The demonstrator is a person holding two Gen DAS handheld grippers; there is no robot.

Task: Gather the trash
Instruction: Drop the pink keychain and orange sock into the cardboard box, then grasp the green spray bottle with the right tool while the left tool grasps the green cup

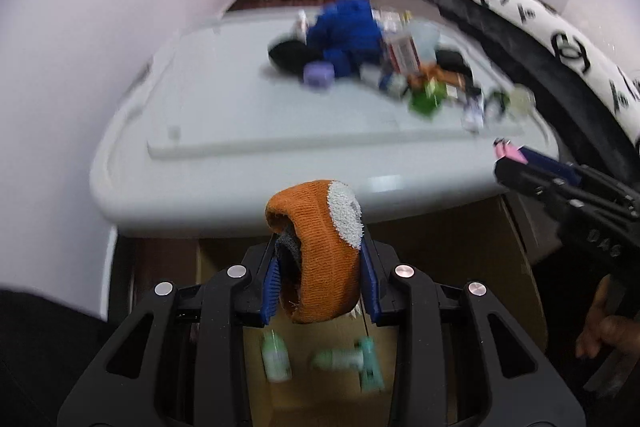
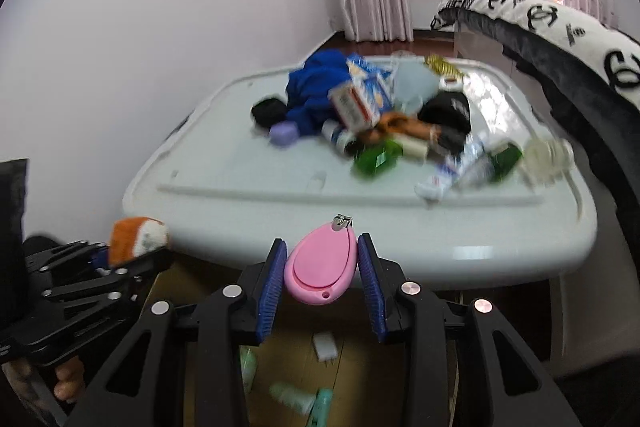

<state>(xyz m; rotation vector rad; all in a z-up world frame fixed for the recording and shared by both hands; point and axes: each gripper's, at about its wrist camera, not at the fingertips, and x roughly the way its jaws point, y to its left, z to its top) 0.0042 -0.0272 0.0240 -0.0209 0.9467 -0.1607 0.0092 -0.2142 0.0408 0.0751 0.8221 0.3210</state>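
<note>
- Left gripper [image 1: 318,279]: blue pads narrowed and clamped on a rolled orange sock [image 1: 320,267] with a white toe patch; sock fills the gap and sticks out past the fingertips.
- Right gripper [image 2: 322,267]: closed partway on a pink egg-shaped nail clipper [image 2: 320,273], pads at both sides, metal tip pointing forward.
- Below both: open cardboard box [image 2: 288,347], with green bottles [image 1: 276,355] on its floor.
- Beyond: white table [image 2: 224,187], near edge bare; pile of clutter [image 2: 376,115] toward its far right side, blurred.
</note>
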